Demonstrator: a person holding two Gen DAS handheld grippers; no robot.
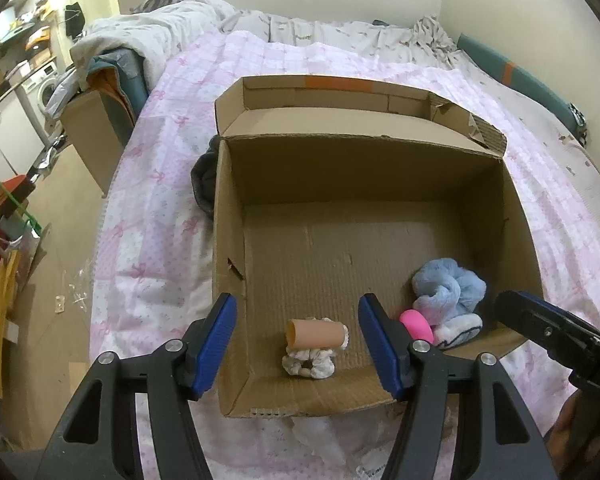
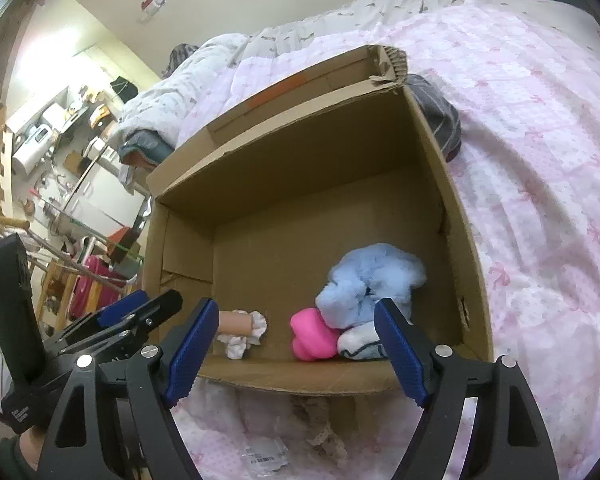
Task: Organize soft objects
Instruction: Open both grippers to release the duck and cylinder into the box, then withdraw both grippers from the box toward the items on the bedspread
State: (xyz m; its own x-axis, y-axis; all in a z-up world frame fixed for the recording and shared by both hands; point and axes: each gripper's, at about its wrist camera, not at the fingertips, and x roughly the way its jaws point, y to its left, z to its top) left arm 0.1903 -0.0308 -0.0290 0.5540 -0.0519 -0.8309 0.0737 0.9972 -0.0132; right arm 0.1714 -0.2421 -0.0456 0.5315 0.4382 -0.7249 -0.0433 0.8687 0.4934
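Note:
An open cardboard box (image 1: 360,172) (image 2: 300,184) sits on the pink quilt. Near its front wall lie a tan roll (image 1: 314,333) (image 2: 236,322) on a white frilly scrunchie (image 1: 308,365) (image 2: 236,346), a pink soft lump (image 1: 416,322) (image 2: 312,334), a fluffy light-blue item (image 1: 448,286) (image 2: 368,284) and a white sock with dark trim (image 1: 458,330) (image 2: 360,346). My left gripper (image 1: 298,304) hangs open over the roll, pads apart from it. My right gripper (image 2: 296,308) is open above the pink lump and sock, touching neither.
A dark grey cloth (image 1: 204,184) (image 2: 440,120) lies on the quilt (image 1: 160,200) against the box's outer wall. Rumpled bedding (image 1: 160,28) is piled at the bed's far end. Left of the bed are a wooden floor, another carton (image 1: 92,132) and cluttered shelves.

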